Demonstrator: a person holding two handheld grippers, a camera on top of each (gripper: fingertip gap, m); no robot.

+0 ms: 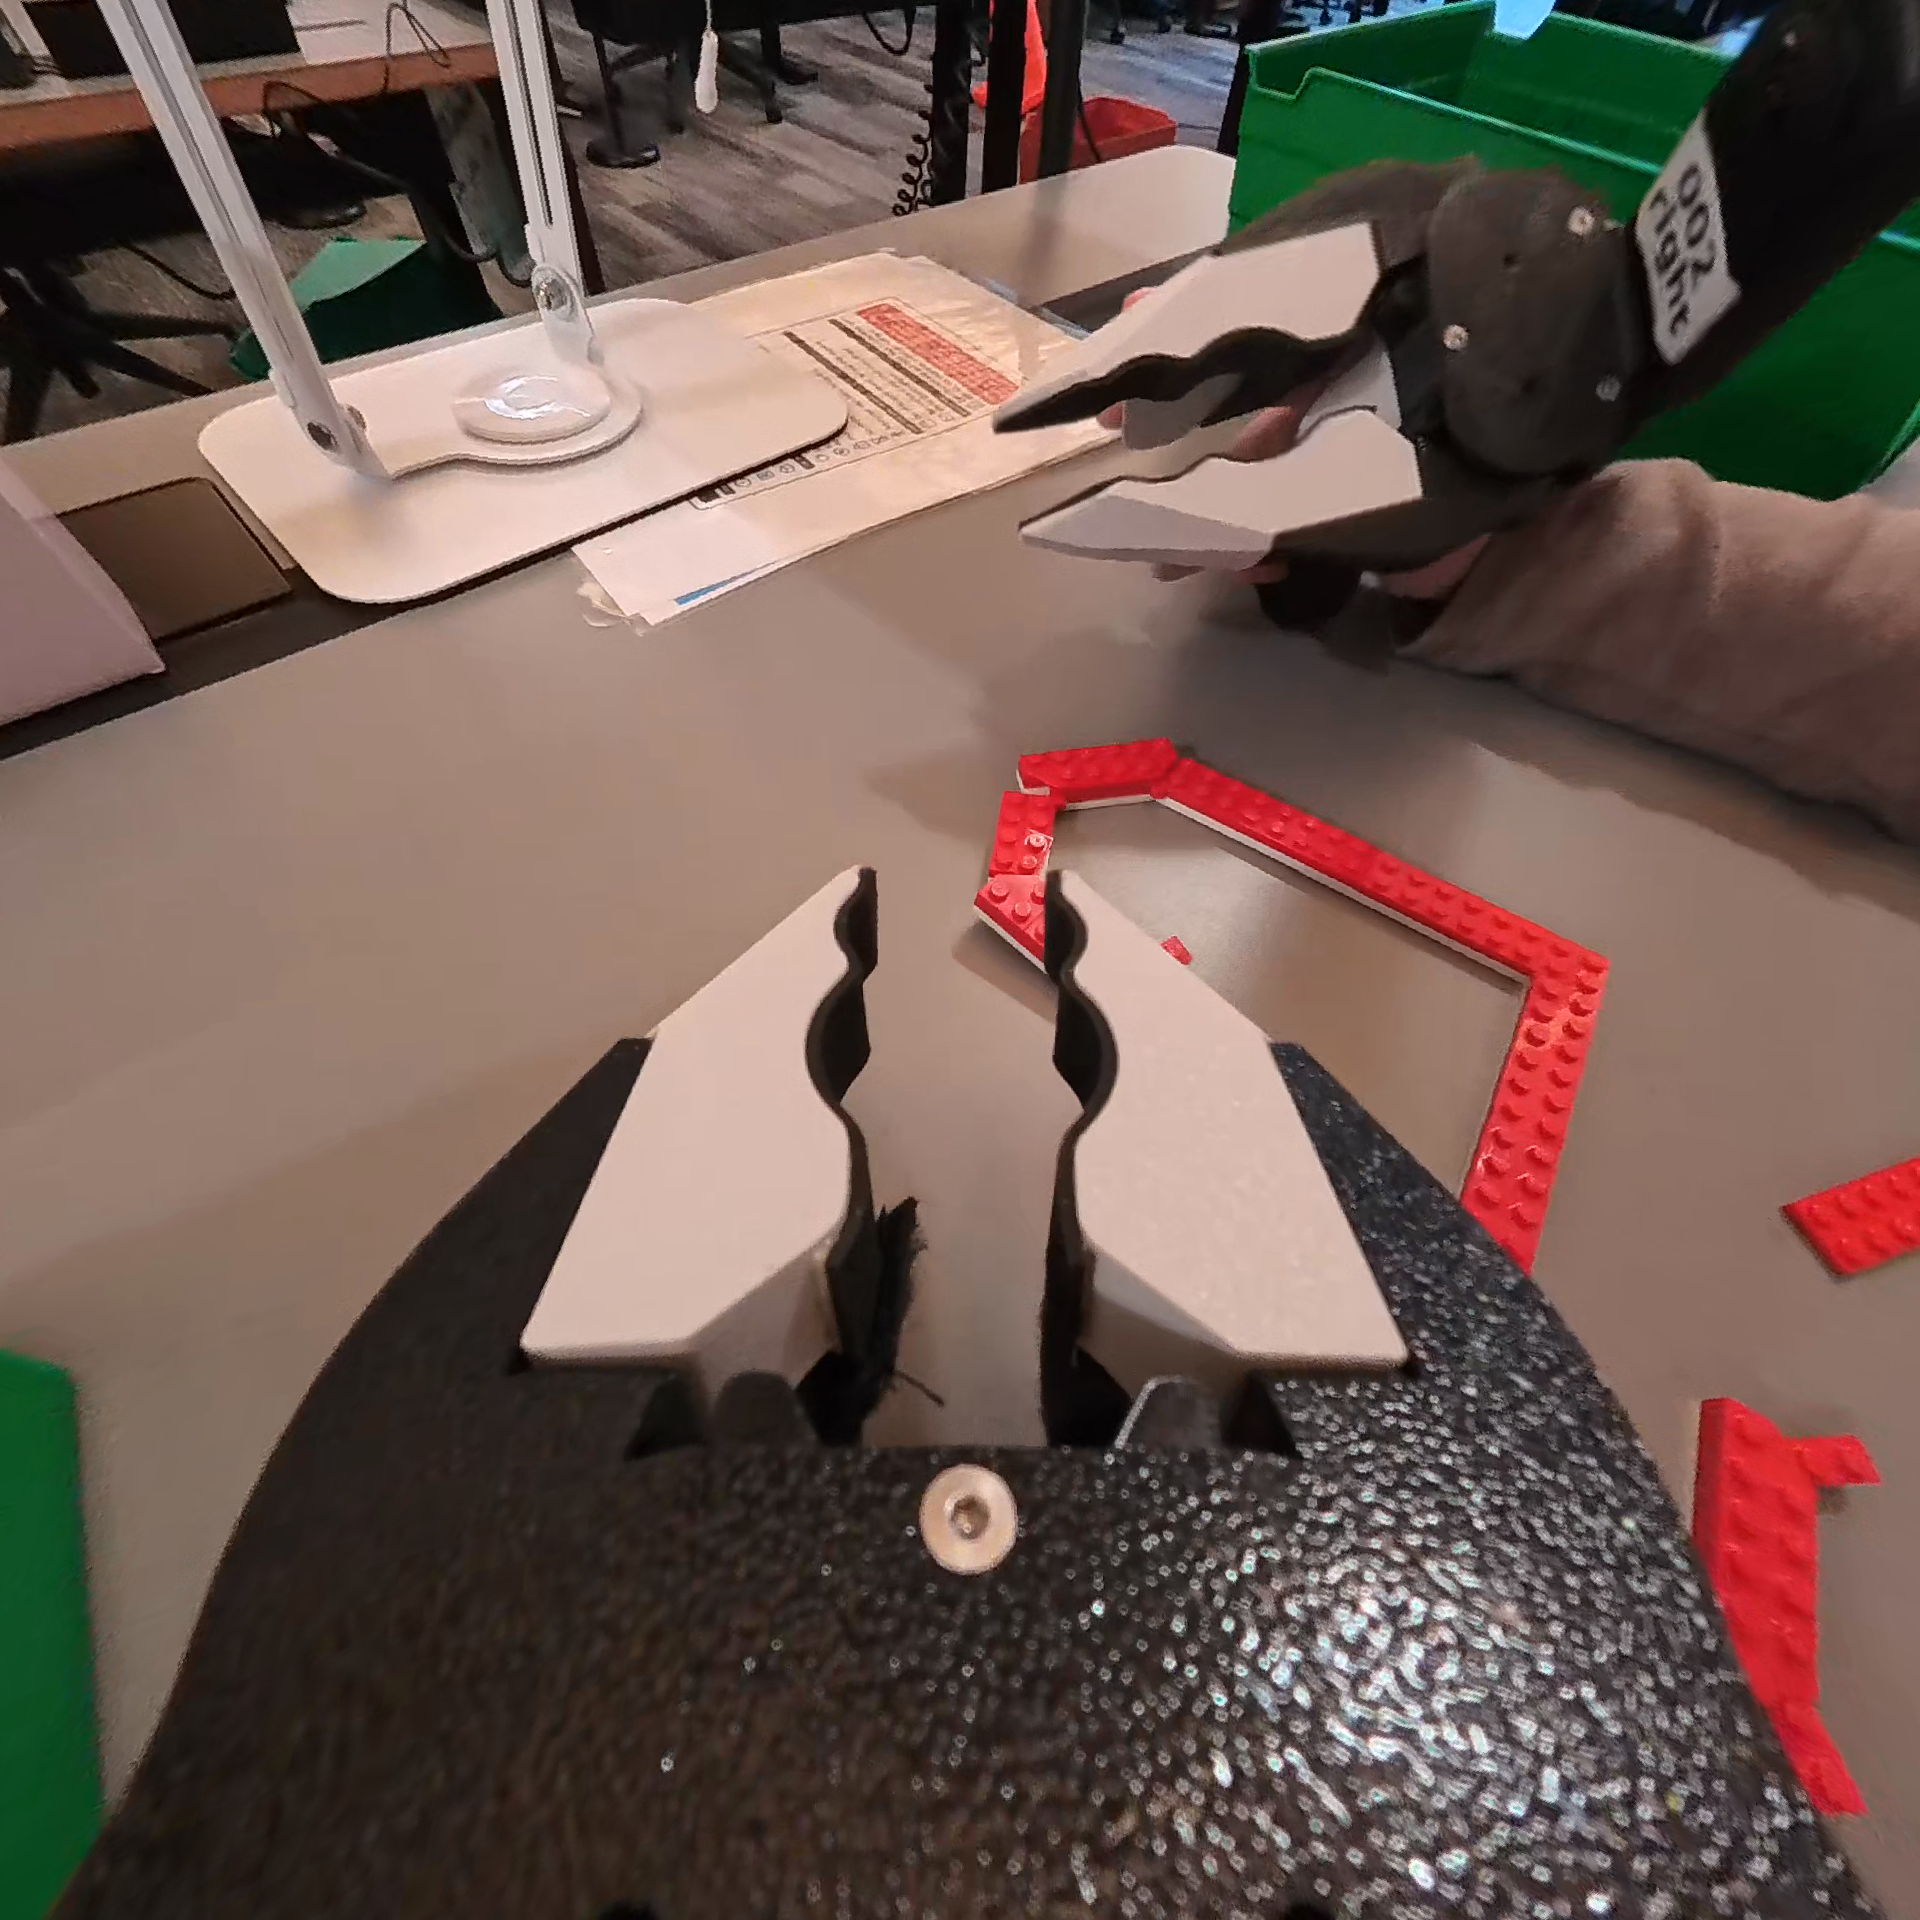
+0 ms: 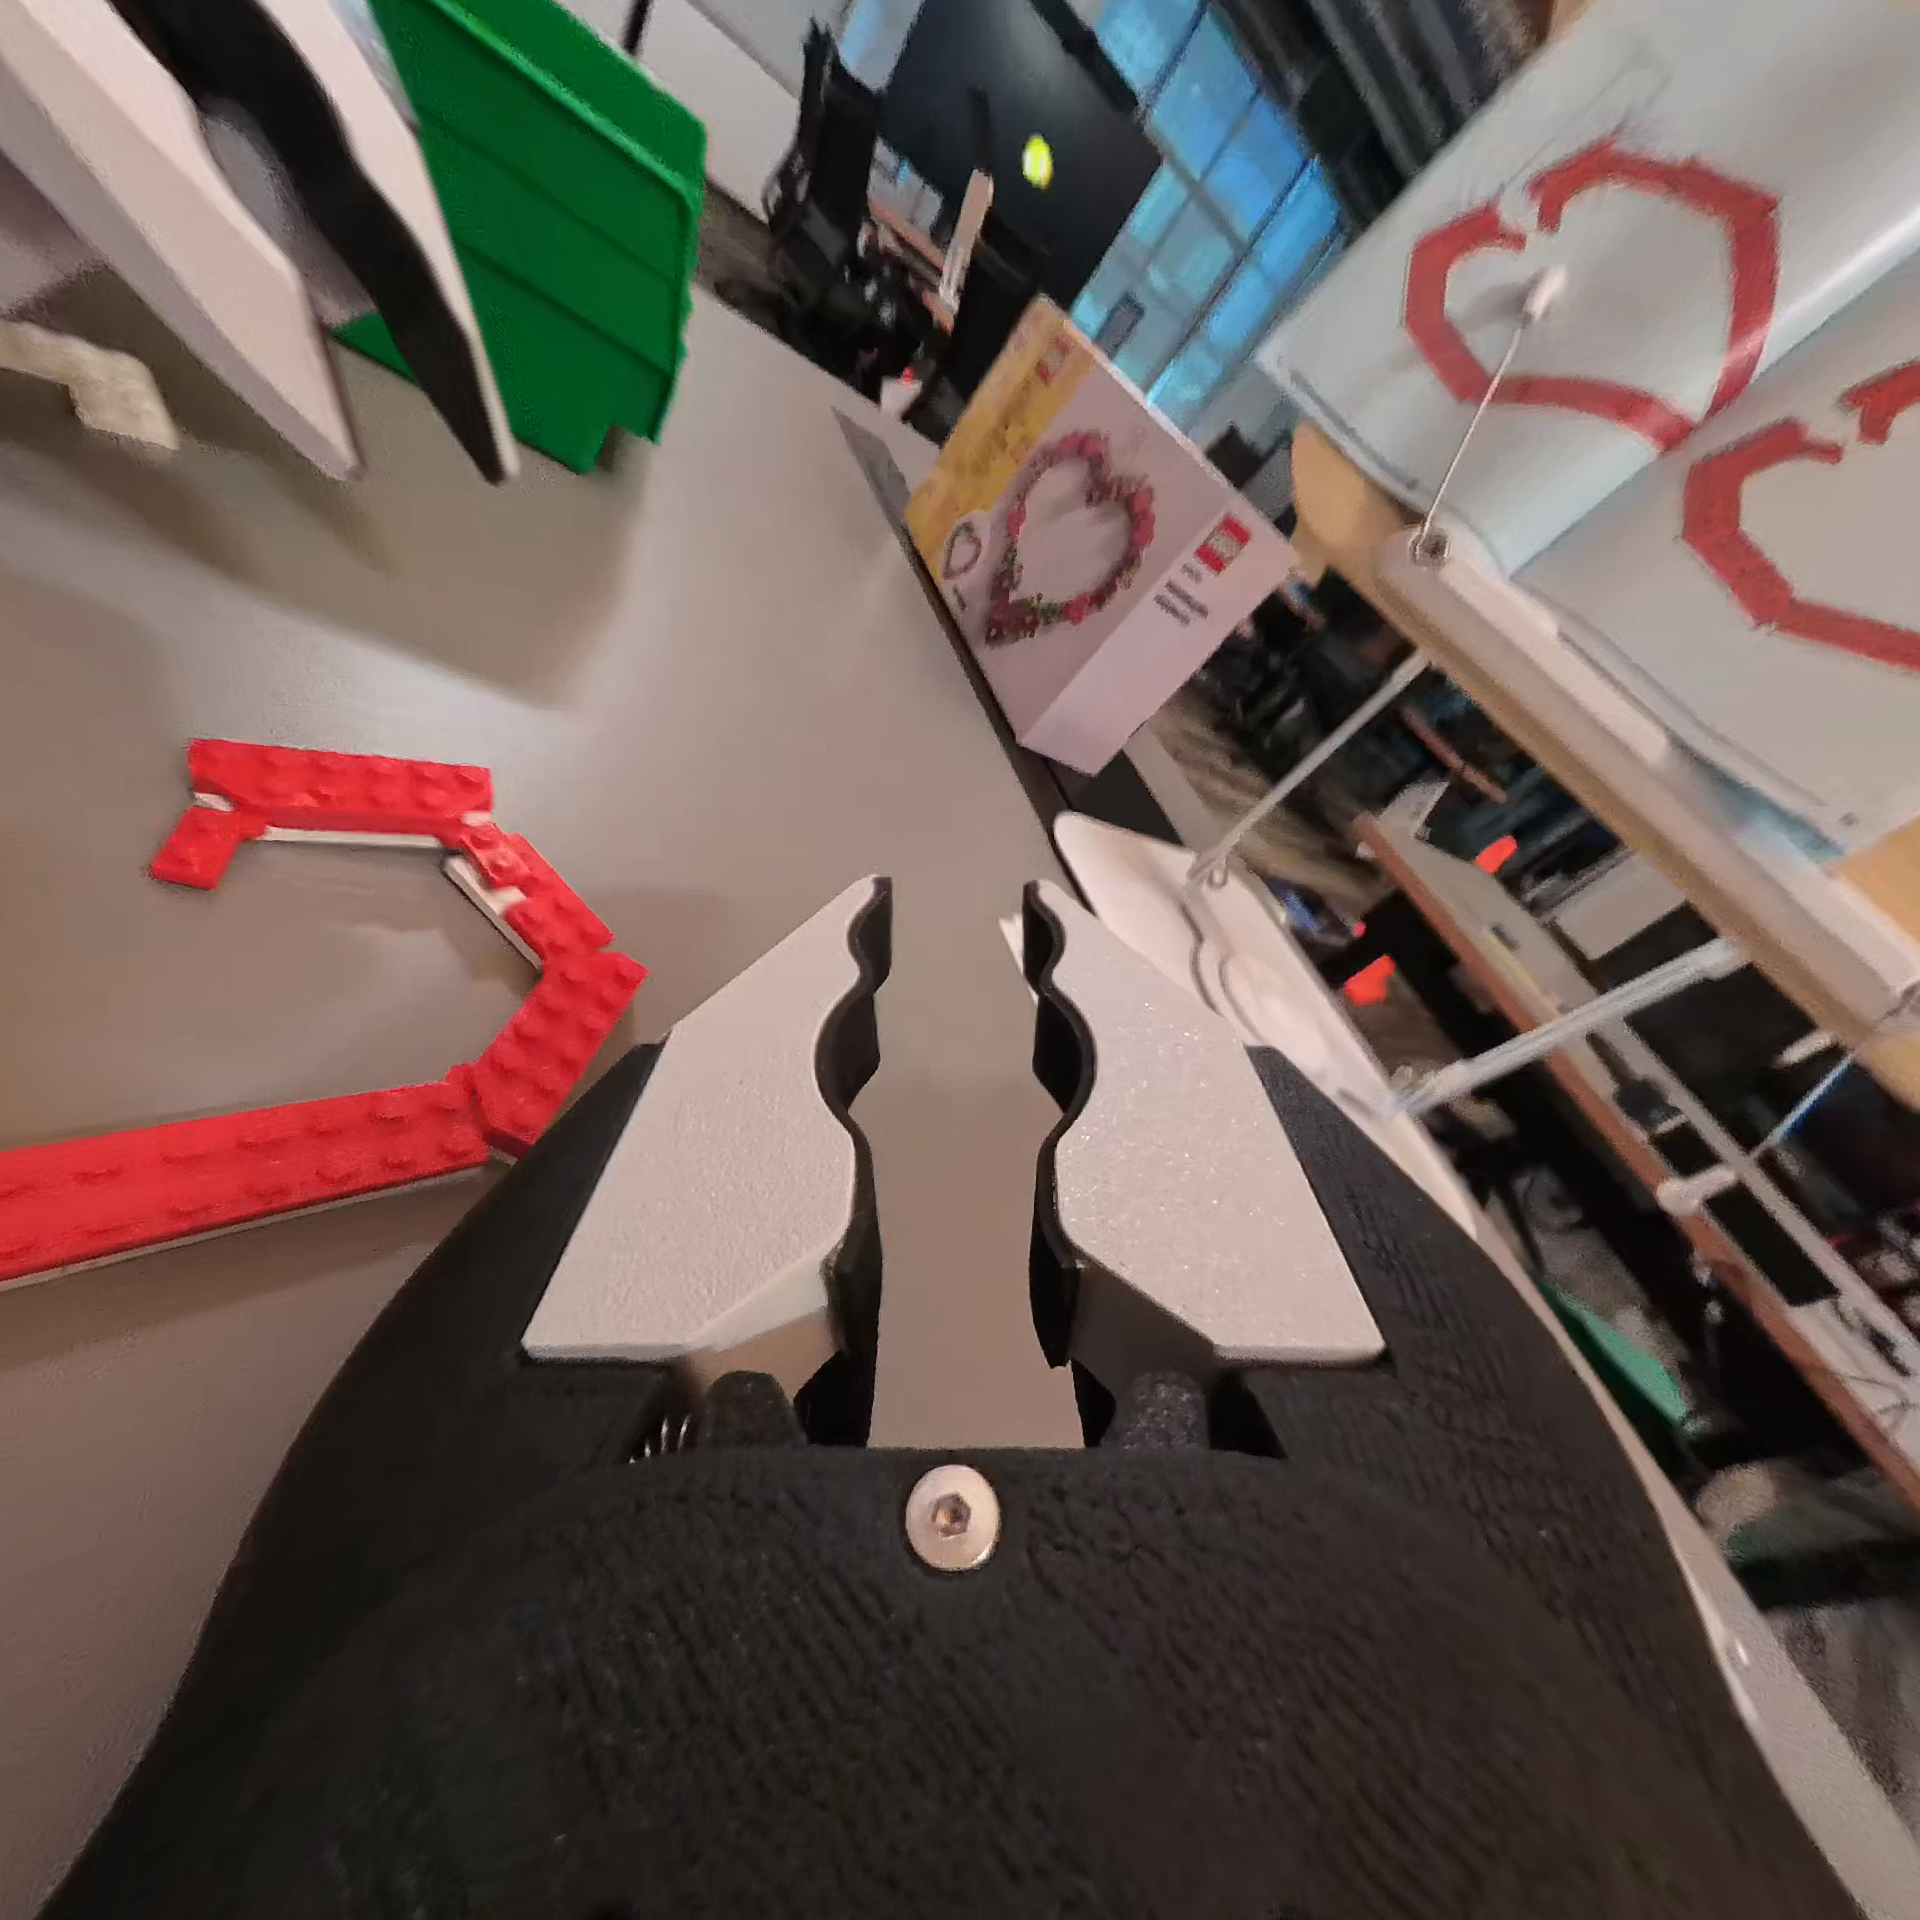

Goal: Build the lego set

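A partly built red lego frame (image 1: 1382, 894) of joined stud plates lies flat on the grey table, to the right of my left gripper (image 1: 961, 883). That gripper is open and empty, its right fingertip over the frame's near-left end. Two loose red plates (image 1: 1860, 1216) (image 1: 1766, 1600) lie at the right. My right gripper (image 2: 956, 894) is open and empty, tilted above the table; it also shows in the left wrist view (image 1: 1023, 473), held off the table beyond the frame. The frame (image 2: 416, 1039) lies left of it in the right wrist view.
A white lamp base (image 1: 520, 416) and printed sheets (image 1: 904, 384) lie at the back. A green bin (image 1: 1507, 114) stands at the back right. A lego box (image 2: 1091, 561) and an instruction page with red heart outlines (image 2: 1621, 291) show in the right wrist view.
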